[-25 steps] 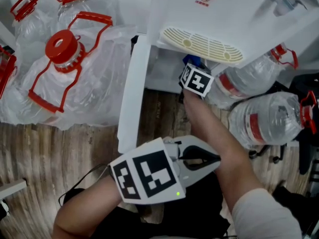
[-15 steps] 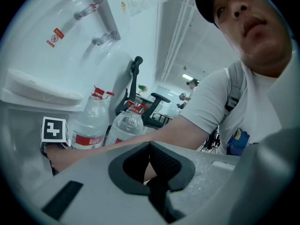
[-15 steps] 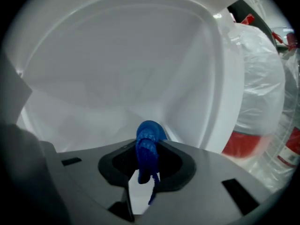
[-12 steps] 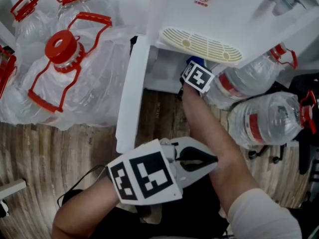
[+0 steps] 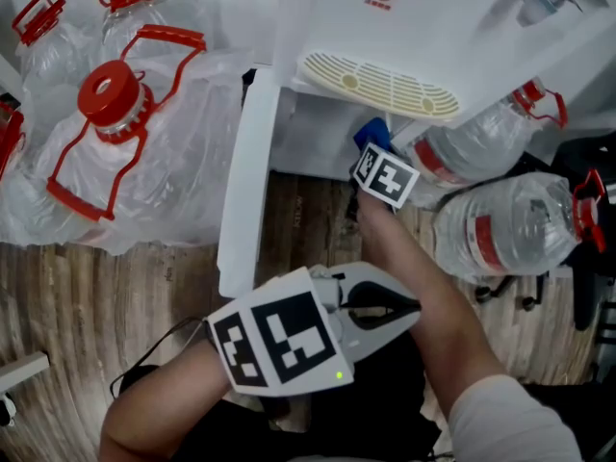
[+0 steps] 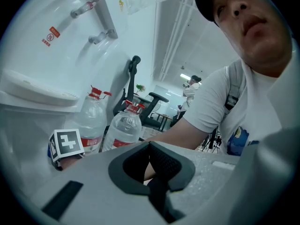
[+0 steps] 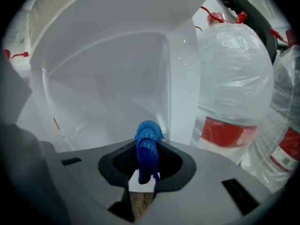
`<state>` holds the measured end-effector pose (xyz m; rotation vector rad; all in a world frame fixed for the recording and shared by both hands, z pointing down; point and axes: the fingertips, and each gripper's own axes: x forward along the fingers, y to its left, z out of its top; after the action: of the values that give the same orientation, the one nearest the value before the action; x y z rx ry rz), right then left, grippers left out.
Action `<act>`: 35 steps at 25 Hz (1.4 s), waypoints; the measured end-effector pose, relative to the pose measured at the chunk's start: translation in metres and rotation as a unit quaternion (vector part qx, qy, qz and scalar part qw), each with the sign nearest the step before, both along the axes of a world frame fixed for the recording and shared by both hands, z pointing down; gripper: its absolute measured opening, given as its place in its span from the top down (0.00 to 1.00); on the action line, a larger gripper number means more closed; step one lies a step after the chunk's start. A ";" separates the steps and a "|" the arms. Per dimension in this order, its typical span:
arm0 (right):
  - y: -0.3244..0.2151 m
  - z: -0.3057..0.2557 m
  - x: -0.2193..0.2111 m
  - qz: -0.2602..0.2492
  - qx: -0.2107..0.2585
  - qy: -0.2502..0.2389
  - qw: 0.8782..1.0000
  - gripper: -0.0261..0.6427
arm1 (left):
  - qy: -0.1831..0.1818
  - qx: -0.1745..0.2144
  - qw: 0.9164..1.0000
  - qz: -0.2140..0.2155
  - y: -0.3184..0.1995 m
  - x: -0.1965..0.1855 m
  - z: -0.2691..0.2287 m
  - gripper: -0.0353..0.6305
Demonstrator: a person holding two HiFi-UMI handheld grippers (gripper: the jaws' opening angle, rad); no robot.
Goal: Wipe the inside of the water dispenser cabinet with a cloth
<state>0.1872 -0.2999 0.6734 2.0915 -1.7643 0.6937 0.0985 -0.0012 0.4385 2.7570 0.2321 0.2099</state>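
The blue cloth (image 7: 147, 146) is bunched and pinched in our right claw (image 7: 146, 172), at the mouth of the water dispenser cabinet (image 7: 108, 78). We cannot tell whether it touches the white inner walls. The cabinet door (image 5: 245, 191) stands open to the left, and water bottles (image 5: 491, 229) lie just beside the cabinet on the right. Our left claw (image 6: 157, 168) is closed on nothing, held back near our body. We judge the wiping step is in hand; next we should press the cloth to a wall and sweep.
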 end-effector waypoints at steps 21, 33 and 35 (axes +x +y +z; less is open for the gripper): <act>-0.020 0.085 0.003 0.074 -0.127 0.011 0.989 0.84 | -0.007 0.001 1.000 -0.021 -0.007 -0.004 0.000 0.94; 0.004 0.088 0.009 0.045 -0.138 0.017 0.989 0.84 | -0.006 0.005 1.000 -0.016 -0.003 -0.004 -0.001 0.94; -0.021 0.072 -0.004 -0.003 -0.065 0.003 0.998 0.83 | -0.004 0.007 1.000 -0.015 -0.004 -0.003 -0.003 0.94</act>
<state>0.1828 -0.3207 0.7457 1.9986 -1.6749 0.7784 0.0956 -0.0049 0.4356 2.7703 0.1882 0.2146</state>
